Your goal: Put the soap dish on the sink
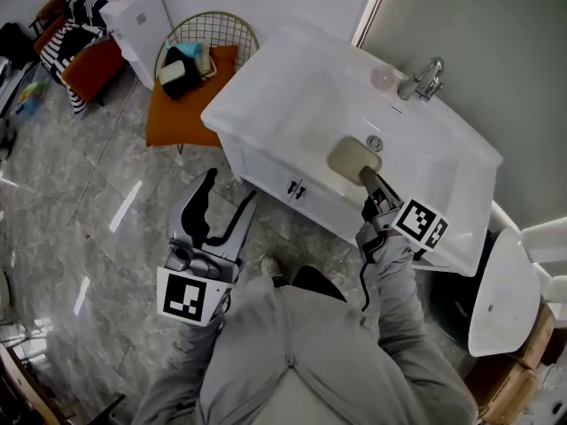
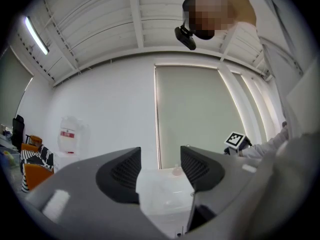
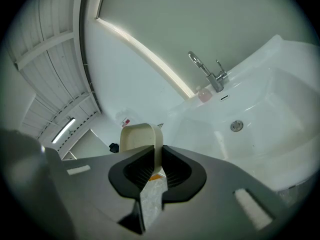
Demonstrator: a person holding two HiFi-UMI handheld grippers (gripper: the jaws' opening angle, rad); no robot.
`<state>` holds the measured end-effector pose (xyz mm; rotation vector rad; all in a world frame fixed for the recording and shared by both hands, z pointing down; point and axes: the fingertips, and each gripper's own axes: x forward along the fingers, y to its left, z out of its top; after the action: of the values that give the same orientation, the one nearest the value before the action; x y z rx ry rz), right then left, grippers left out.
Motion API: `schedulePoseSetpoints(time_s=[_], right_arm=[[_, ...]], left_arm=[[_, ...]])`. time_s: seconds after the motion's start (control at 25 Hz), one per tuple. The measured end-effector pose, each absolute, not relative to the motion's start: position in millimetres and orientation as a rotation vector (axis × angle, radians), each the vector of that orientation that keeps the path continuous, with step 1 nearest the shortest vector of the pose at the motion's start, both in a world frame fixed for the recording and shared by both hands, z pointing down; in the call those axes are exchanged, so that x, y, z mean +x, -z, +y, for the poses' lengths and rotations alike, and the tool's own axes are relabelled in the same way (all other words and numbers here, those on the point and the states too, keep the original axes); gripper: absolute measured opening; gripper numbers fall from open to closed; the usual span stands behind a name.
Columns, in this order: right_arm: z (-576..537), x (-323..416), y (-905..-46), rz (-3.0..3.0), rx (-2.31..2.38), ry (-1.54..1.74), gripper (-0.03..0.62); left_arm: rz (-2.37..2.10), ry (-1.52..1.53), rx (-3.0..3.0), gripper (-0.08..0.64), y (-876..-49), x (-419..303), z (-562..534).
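Between the clenched jaws of the right gripper point(image 3: 157, 156), the soap dish point(image 3: 137, 136) should be set level on the sink point(image 1: 266, 78), left gripper point(image 2: 160, 166) released.

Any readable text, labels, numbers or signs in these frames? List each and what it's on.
Nothing is legible.
Red label on the white container by the wall: blurred, unreadable.
Small red mark far off in the right gripper view: too small to read.
Marker cubes: black-and-white square patterns, no letters or numbers.
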<state>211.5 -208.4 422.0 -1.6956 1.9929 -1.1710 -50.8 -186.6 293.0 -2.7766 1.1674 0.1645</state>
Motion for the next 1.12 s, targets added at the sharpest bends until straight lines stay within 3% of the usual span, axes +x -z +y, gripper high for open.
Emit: schedulePoseSetpoints(time_s=[1.12], right_arm=[[-432, 155, -542, 2.138, -1.703, 1.544, 0.038]], left_arm=[[1.617, -0.095, -2.516, 0.268, -308, -119, -291]])
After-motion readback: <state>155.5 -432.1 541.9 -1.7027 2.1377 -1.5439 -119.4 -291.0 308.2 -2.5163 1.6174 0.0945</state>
